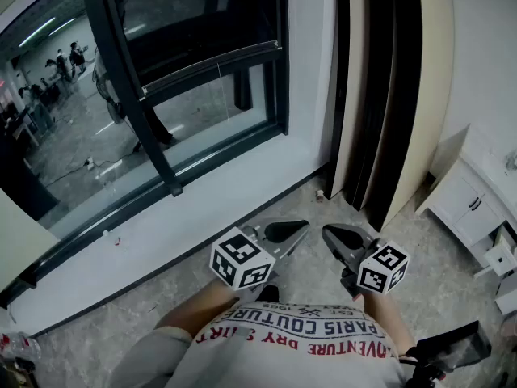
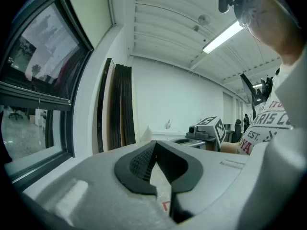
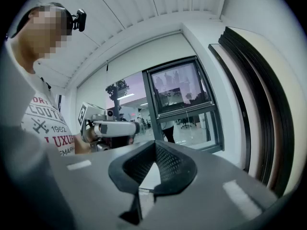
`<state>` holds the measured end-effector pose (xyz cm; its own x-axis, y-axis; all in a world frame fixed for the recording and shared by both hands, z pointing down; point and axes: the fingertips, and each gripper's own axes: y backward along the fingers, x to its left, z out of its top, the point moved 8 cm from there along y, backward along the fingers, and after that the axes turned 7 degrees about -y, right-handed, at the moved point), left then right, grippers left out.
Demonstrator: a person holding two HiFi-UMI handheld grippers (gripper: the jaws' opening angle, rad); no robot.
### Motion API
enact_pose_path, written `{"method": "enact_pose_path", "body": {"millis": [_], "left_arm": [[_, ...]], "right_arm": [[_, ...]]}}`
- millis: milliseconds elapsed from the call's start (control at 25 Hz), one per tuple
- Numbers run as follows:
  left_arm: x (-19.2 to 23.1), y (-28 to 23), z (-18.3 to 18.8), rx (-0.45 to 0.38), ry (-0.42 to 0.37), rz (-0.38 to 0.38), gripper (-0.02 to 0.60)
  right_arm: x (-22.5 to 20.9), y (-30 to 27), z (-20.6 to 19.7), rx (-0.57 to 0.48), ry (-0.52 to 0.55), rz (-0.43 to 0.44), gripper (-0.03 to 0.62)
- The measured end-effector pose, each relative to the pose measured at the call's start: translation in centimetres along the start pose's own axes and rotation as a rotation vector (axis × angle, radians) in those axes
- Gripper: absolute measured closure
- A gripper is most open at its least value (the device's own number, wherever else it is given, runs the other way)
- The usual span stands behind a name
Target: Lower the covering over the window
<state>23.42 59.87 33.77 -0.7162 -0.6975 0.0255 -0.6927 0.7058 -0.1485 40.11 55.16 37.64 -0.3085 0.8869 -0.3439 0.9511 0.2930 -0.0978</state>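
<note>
The window [image 1: 161, 79] with its dark frame fills the upper left of the head view, above a white sill [image 1: 202, 208]. A thin cord [image 1: 218, 75] hangs in front of the glass; no covering over the glass shows in any view. My left gripper [image 1: 287, 231] and right gripper [image 1: 343, 237] are held side by side close to my body, over the floor and short of the sill. Both are shut with nothing between the jaws. The left gripper [image 2: 154, 150] points at the wall right of the window. The right gripper [image 3: 154, 150] points toward the window [image 3: 184, 104].
Tall dark and beige panels [image 1: 380, 95] lean in the corner right of the window. A white cabinet [image 1: 464, 204] stands at the far right and a black object [image 1: 452, 350] lies at the bottom right. The floor [image 1: 283, 208] below the sill is marbled tile.
</note>
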Motion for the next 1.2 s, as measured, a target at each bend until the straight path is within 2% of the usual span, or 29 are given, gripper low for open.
{"method": "enact_pose_path", "body": {"millis": [400,720,1200], "left_arm": [[-0.1,-0.5,-0.5,0.011,0.012,-0.013,0.580],[1.0,-0.5,-1.4,0.025,0.043,-0.004,0.580],[4.7,-1.6,-3.7,0.023,0.107,-0.009,0.580]], "right_arm": [[-0.3,0.1,-0.8,0.002,-0.031,-0.002,0.597],[-0.9,-0.8,-1.6,0.005,-0.097,0.001,0.597],[-3.3,-3.6,-2.2,0.034,-0.151,-0.002,0.597]]}}
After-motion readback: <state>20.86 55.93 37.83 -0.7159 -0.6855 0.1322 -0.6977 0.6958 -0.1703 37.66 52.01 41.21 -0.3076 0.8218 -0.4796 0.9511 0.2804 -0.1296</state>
